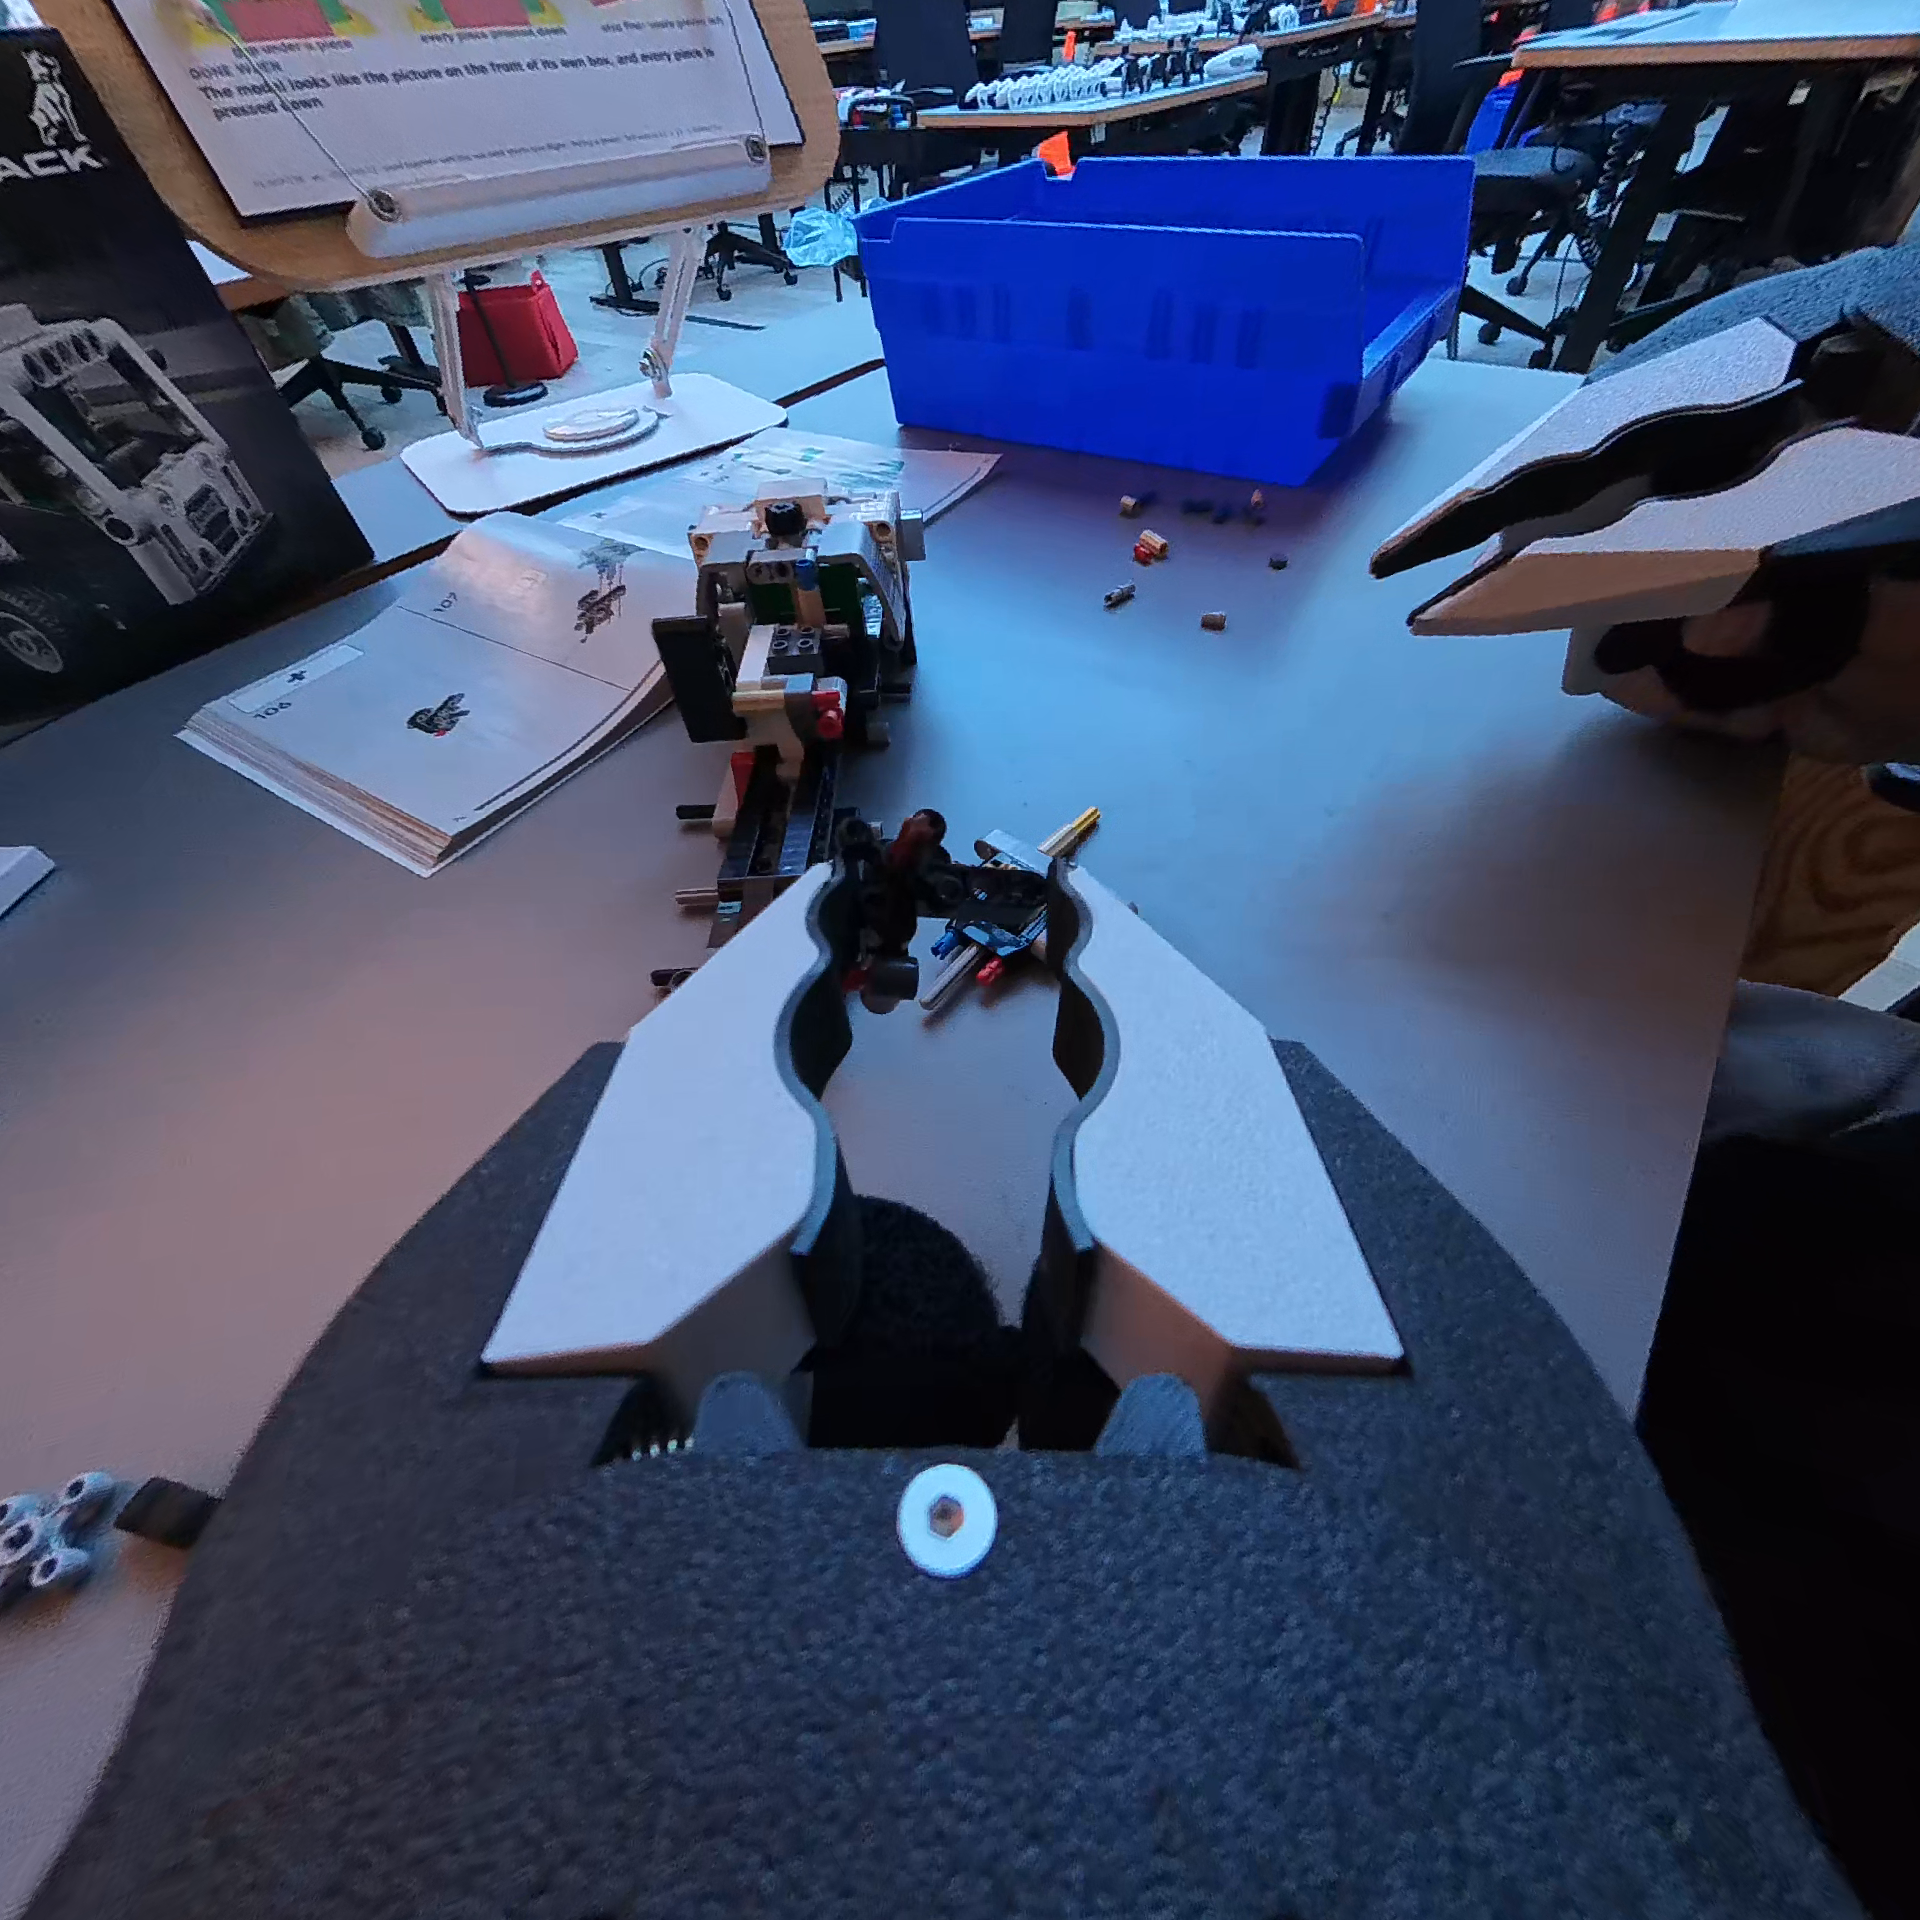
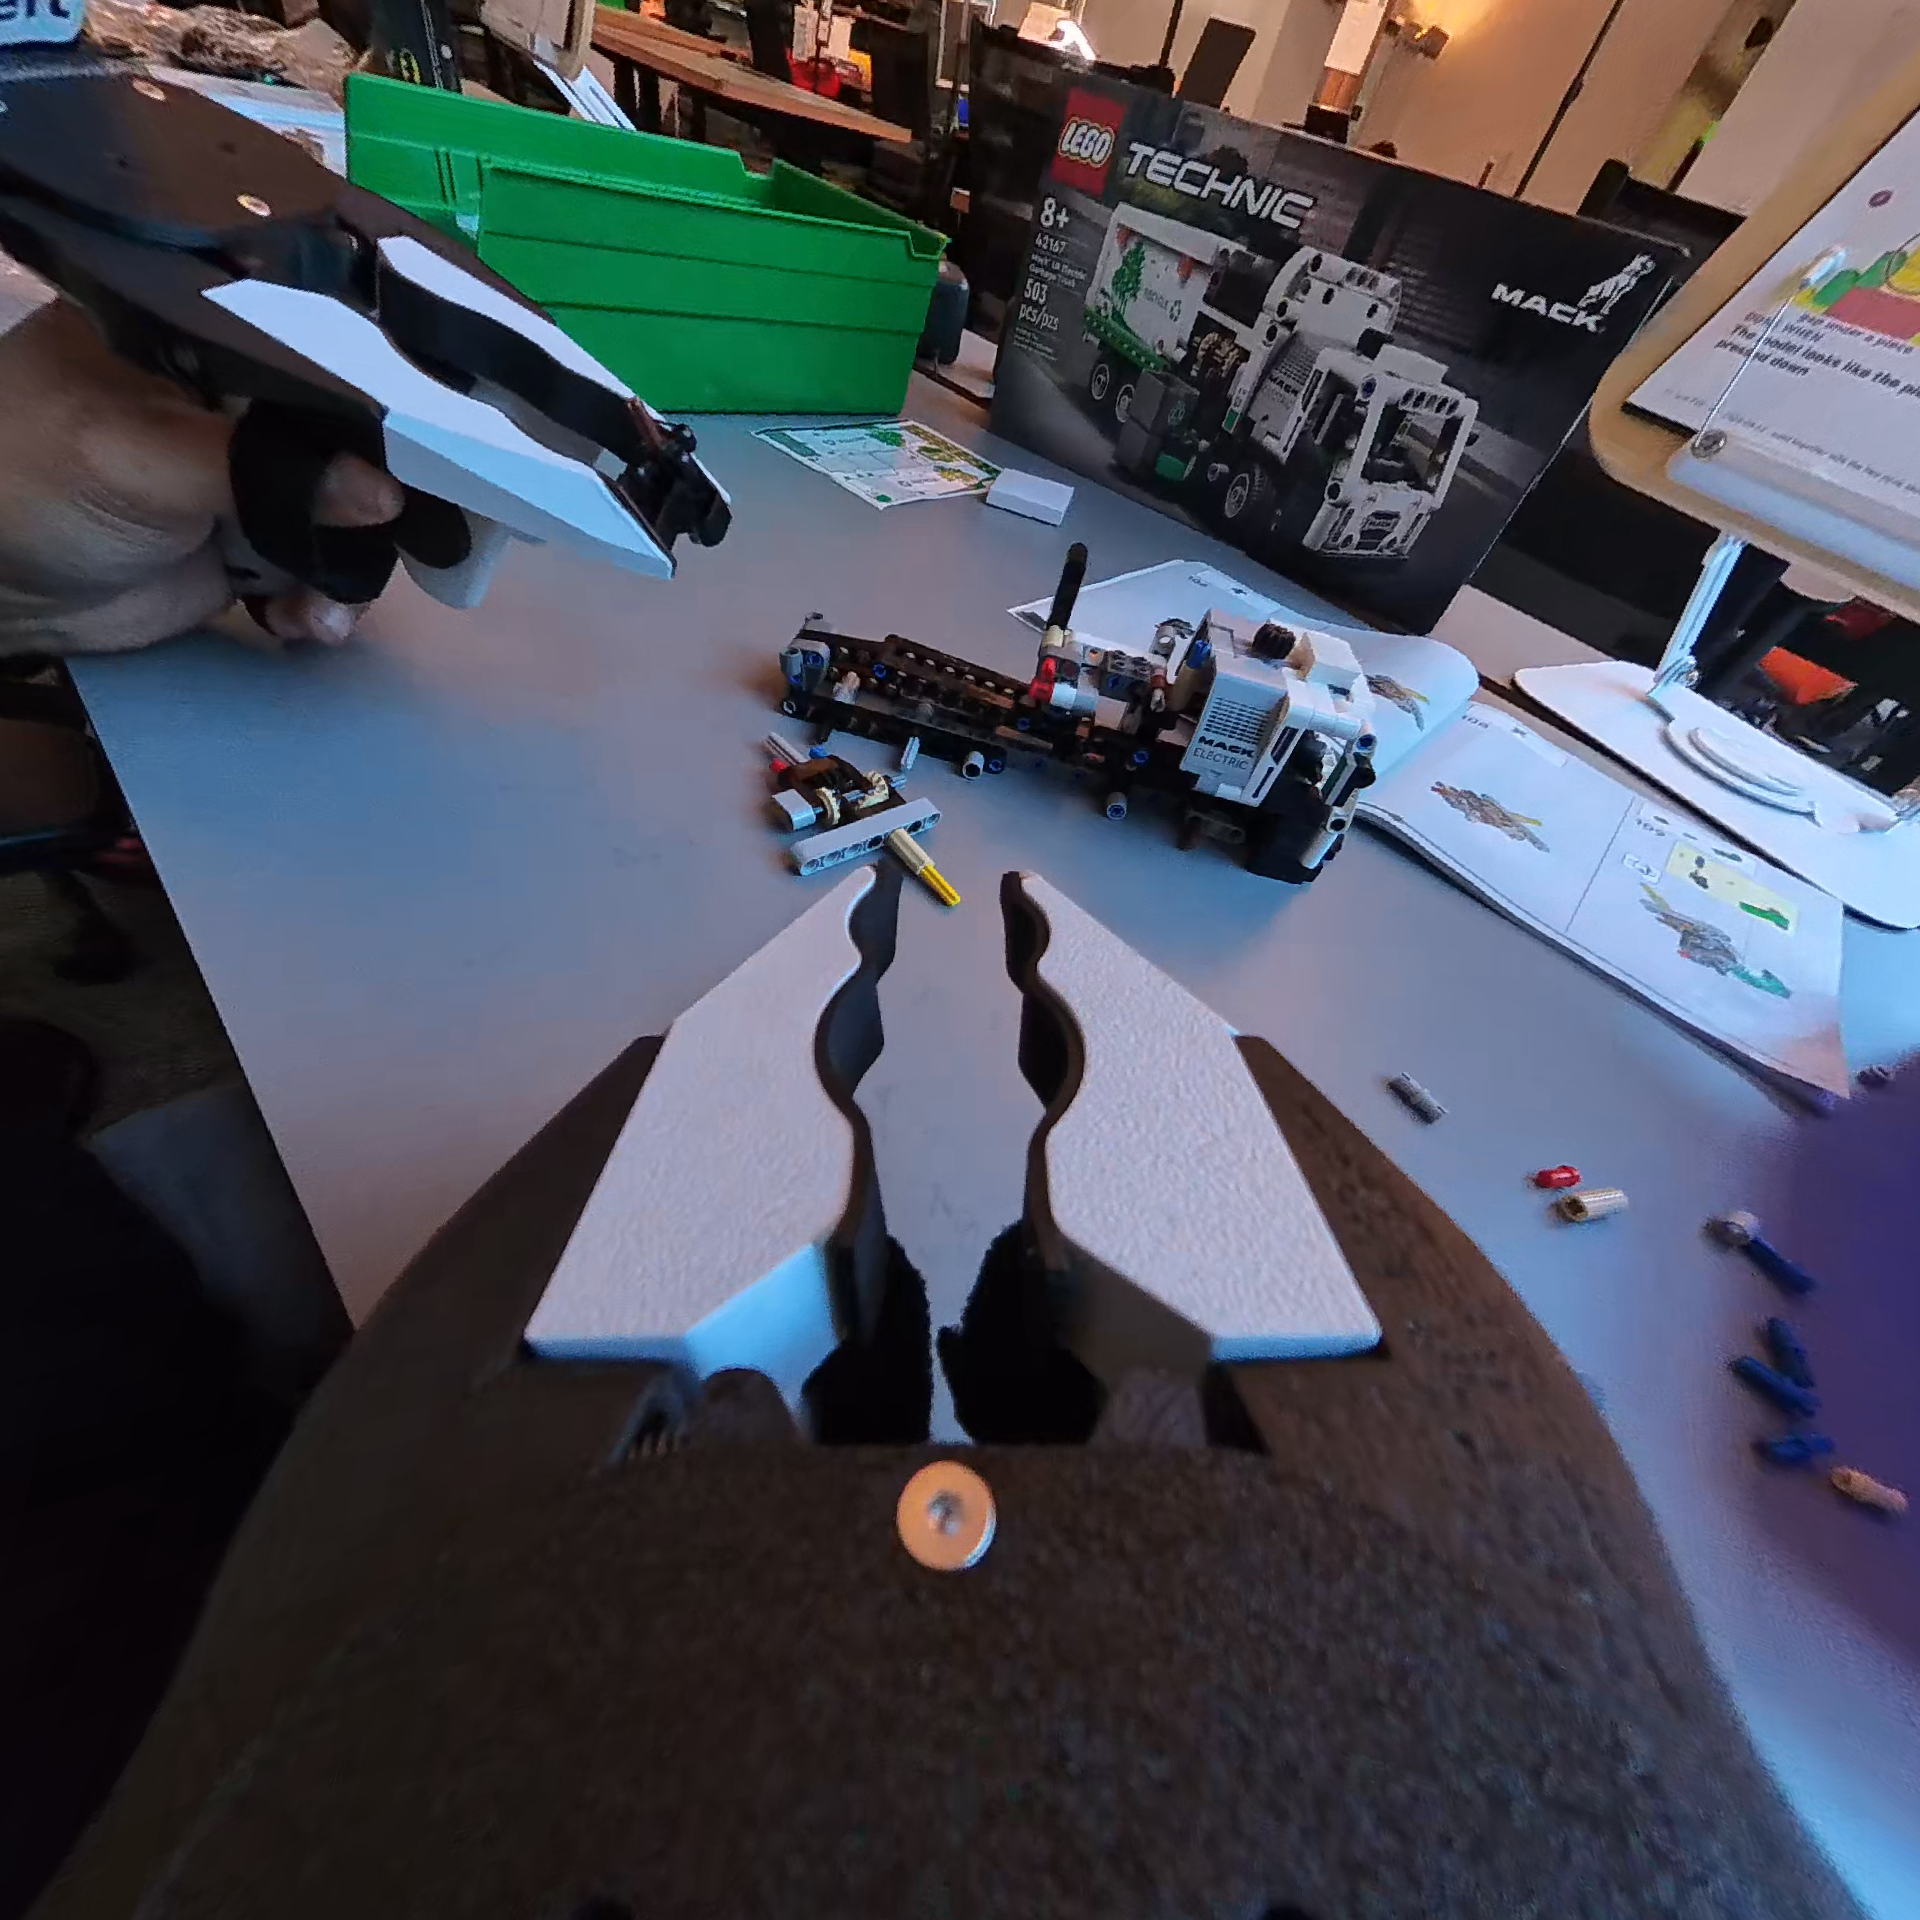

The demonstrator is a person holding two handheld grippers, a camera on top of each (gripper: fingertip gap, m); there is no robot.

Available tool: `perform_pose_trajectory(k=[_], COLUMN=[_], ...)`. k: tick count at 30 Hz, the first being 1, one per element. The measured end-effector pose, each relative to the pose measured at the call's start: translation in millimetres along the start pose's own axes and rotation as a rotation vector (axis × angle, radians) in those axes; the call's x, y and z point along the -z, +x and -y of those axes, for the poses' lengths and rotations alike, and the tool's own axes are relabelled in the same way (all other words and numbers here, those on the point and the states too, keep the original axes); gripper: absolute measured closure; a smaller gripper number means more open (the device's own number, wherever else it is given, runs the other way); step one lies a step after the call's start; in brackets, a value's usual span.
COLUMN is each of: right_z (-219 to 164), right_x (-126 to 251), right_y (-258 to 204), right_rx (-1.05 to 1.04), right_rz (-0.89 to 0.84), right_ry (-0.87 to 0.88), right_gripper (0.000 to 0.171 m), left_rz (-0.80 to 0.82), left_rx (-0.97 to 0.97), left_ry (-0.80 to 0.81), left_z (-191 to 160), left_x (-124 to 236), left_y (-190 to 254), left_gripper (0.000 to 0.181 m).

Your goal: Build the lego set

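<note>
While the half-built white-and-black truck model (image 2: 1101, 696) lies on the grey tabletop (image 2: 468, 831) beside the open instruction booklet (image 2: 1621, 862), the left gripper (image 2: 665, 509) hangs above the table's near-left part, a person's hand (image 2: 135, 499) wrapped round its handle, its white fingers (image 2: 499, 447) pinching a small black brick assembly (image 2: 675, 483) at the tips. In its own wrist view that same black cluster (image 1: 894, 883) sits clamped between the fingertips of the left gripper (image 1: 940, 904). The right gripper (image 2: 940, 883) is held low over the table, jaws set narrowly apart with nothing between them, pointing toward a little grey beam sub-assembly with a yellow-tipped axle (image 2: 862, 821) that rests just short of the truck. Loose small red, tan and blue pins (image 2: 1766, 1351) are scattered to the right. Behind stand a green plastic bin (image 2: 665, 281), the dark product box with a truck picture (image 2: 1330, 343) and a blue plastic bin (image 1: 1164, 312), with a white-footed sheet stand (image 1: 592, 426) nearby.
</note>
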State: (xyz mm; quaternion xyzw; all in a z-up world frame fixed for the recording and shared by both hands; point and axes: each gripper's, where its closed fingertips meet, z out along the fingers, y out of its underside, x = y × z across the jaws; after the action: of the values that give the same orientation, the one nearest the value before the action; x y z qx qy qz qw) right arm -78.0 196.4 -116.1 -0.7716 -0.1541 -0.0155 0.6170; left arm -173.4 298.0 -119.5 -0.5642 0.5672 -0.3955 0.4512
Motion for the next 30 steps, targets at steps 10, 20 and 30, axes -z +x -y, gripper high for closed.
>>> perform_pose_trajectory(k=[10, 20, 30], right_z=[-3.8, -1.3, -12.3], right_x=[-2.5, -0.6, 2.2], right_y=[-0.8, 2.3, 13.5], right_rx=[0.039, 0.009, 0.028], right_rz=[-0.024, -0.019, -0.061], right_ry=[-0.031, -0.009, -0.067], right_gripper=[0.153, 0.153, 0.153], left_rz=[0.006, 0.006, 0.008], left_rx=[-0.001, -0.009, 0.045], left_ry=[-0.028, -0.044, -0.026], left_z=[-3.5, -5.5, -3.2], left_x=[-3.1, -4.7, -3.1], left_y=[-0.6, 0.3, -6.0], left_gripper=[0.148, 0.148, 0.148])
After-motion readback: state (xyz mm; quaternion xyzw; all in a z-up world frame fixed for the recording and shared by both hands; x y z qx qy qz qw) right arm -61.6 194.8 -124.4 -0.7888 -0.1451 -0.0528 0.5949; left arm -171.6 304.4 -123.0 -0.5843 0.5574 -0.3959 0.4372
